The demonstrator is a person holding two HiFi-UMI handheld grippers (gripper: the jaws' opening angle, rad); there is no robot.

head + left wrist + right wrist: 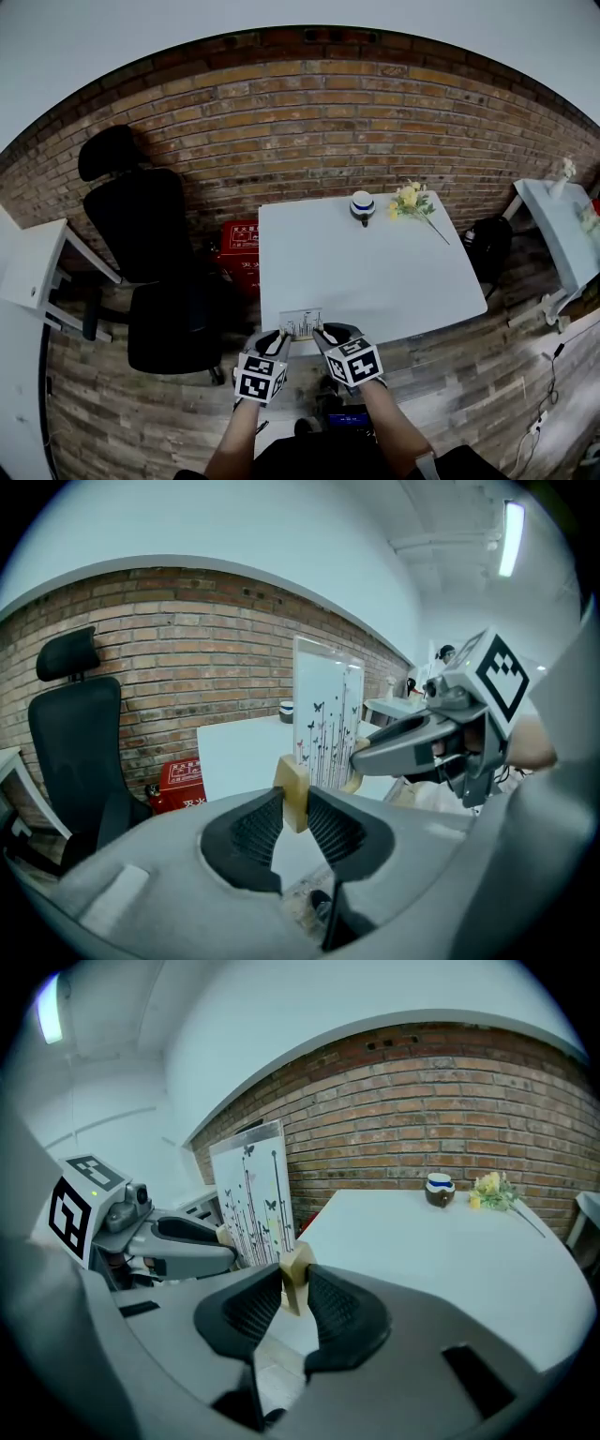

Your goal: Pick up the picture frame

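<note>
Brick-walled room, white rectangular table [375, 272]: frame gripped at near edge.
Upright pale-wood picture frame with butterfly print [323, 728]; left gripper [294, 808] and right gripper [293, 1293] each pinch one side rail between narrowed jaws. Lift both together, evenly, to avoid twisting.

The red box [183, 782] bears white Chinese characters (in the left gripper view 灭火 can be made out, the rest too small to read).
</note>
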